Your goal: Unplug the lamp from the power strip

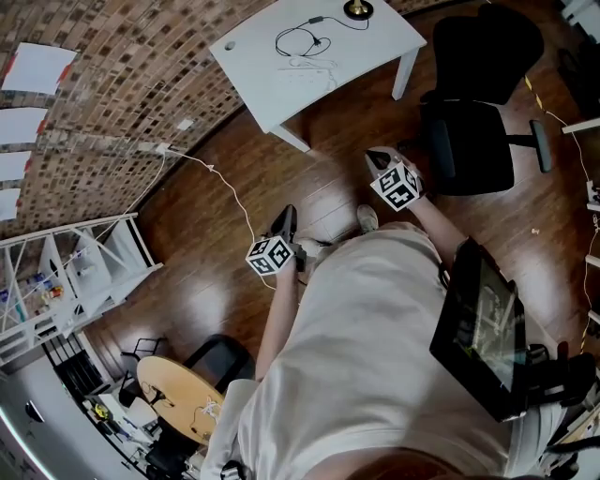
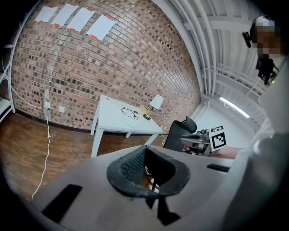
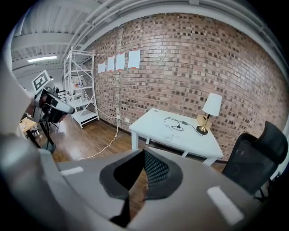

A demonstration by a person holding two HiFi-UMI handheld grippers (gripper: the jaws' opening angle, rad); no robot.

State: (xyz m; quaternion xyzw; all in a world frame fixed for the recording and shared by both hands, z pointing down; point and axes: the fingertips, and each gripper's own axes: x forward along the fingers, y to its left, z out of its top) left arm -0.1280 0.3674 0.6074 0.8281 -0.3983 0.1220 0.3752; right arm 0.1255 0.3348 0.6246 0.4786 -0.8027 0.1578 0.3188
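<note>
Past open floor (image 1: pixel 319 192), white table (image 1: pixel 253 56), lamp (image 1: pixel 357 9) far corner, pwr strip (image 1: pixel 312 68) mid-top

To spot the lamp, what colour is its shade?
White lampshade, clearest in the right gripper view.

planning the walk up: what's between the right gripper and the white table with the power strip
Head view: only bare wooden floor lies between the right gripper and the white table; the black office chair stands off to one side.
</note>
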